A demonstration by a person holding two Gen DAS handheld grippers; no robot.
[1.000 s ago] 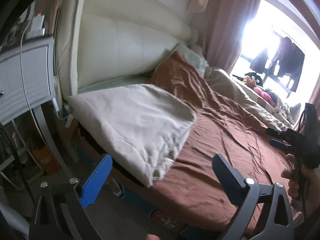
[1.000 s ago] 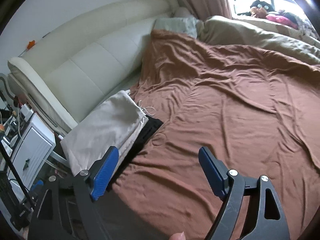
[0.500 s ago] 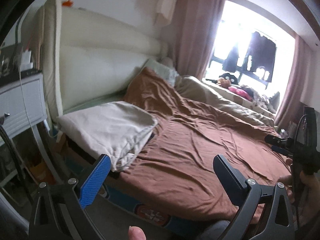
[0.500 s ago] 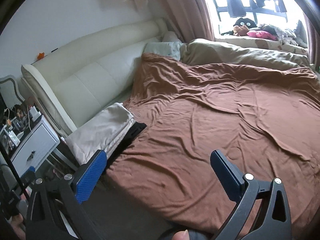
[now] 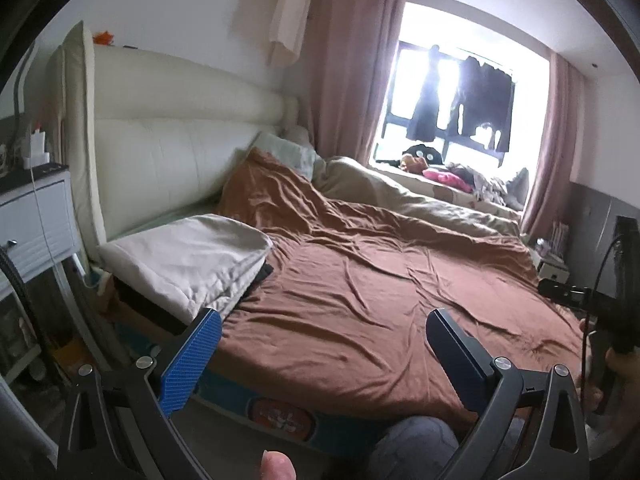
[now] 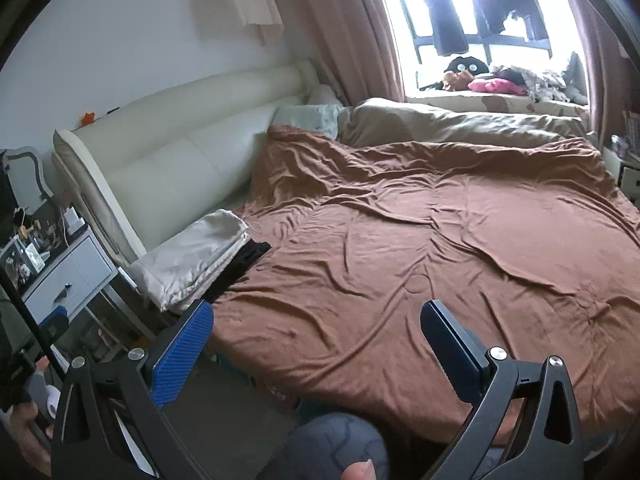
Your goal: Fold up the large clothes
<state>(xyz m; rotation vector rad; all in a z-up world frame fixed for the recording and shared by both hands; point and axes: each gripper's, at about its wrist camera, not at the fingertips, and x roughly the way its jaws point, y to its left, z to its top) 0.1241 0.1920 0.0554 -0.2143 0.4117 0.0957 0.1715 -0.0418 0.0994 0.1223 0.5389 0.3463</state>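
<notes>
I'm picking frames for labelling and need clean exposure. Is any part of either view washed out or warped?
Left wrist view: the window is blown out white, and straight edges bow from fisheye. Right wrist view: same window glare; the brown bedspread is evenly lit and sharp.

The right gripper [image 6: 316, 330] hangs over the near edge of the bed [image 6: 280, 384], its blue-padded jaws spread wide after just opening, with nothing between them. A wrinkled brown sheet [image 6: 420, 240] covers most of the bed. At the bed's near left corner, by the cream headboard [image 6: 172, 160], lies a folded beige garment [image 6: 192, 256] on top of a dark cloth [image 6: 244, 262]. A crumpled beige duvet [image 6: 452, 124] runs along the far edge below the window [image 6: 480, 8].
</notes>
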